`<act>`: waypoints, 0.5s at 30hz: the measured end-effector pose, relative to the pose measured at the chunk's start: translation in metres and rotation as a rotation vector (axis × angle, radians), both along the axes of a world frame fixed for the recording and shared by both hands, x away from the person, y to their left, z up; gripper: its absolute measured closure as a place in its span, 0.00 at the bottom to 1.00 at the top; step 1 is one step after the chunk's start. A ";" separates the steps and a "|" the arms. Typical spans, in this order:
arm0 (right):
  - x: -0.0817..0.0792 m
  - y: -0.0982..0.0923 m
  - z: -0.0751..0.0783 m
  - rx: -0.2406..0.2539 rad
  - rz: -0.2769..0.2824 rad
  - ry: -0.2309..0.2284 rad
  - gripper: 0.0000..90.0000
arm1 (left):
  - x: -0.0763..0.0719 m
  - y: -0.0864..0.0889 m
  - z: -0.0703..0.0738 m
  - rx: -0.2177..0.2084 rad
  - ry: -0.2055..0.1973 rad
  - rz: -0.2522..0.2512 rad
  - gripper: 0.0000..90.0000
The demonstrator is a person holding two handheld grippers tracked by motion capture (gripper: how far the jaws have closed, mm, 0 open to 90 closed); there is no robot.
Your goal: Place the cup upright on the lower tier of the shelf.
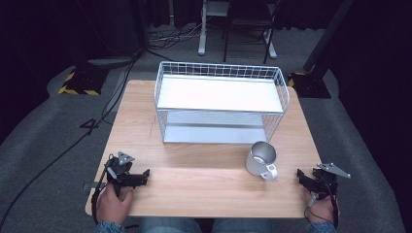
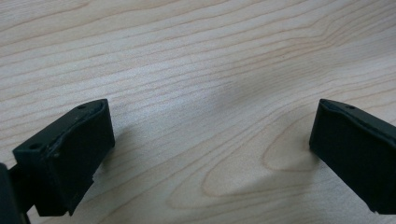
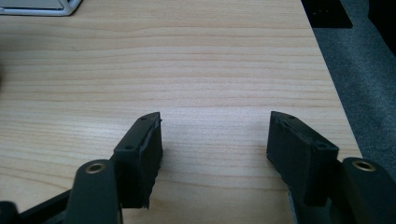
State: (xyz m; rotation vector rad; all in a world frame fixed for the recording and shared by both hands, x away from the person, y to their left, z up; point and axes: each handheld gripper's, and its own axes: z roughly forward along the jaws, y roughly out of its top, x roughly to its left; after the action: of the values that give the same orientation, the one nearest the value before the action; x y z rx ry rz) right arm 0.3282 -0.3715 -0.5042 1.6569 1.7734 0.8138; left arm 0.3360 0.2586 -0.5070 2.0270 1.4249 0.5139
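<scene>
Nothing is gripped yet, so this looks like the approach step: the steel mug stands upright on the wooden table, at about five o'clock from the white wire shelf basket, handle toward the near edge. The right gripper, nearest the mug, rests at its three o'clock with jaws spread over bare wood, and the left gripper lies well apart at nine o'clock, jaws also wide. Likely next, the right gripper must swing toward nine o'clock and close on the mug's handle or rim.

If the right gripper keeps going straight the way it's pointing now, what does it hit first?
Probably nothing soon: ahead of the open right gripper lies bare table. The metal mug sits off to its left, likely outside that line, though depth is unclear.
</scene>
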 end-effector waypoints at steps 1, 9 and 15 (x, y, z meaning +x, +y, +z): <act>0.000 0.000 0.000 0.000 0.000 0.000 0.40 | 0.000 0.000 0.000 0.000 0.000 0.000 0.00; 0.000 0.000 0.000 -0.001 0.004 0.002 0.38 | 0.000 0.000 0.000 0.000 0.000 0.000 0.00; -0.001 0.000 0.000 -0.001 0.017 0.004 0.40 | 0.000 0.000 0.000 0.000 0.001 0.000 0.00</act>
State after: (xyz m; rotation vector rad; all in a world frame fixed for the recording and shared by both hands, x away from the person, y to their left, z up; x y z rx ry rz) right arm 0.3269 -0.3713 -0.5037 1.6458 1.7928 0.8171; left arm 0.3360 0.2586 -0.5069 2.0275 1.4253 0.5128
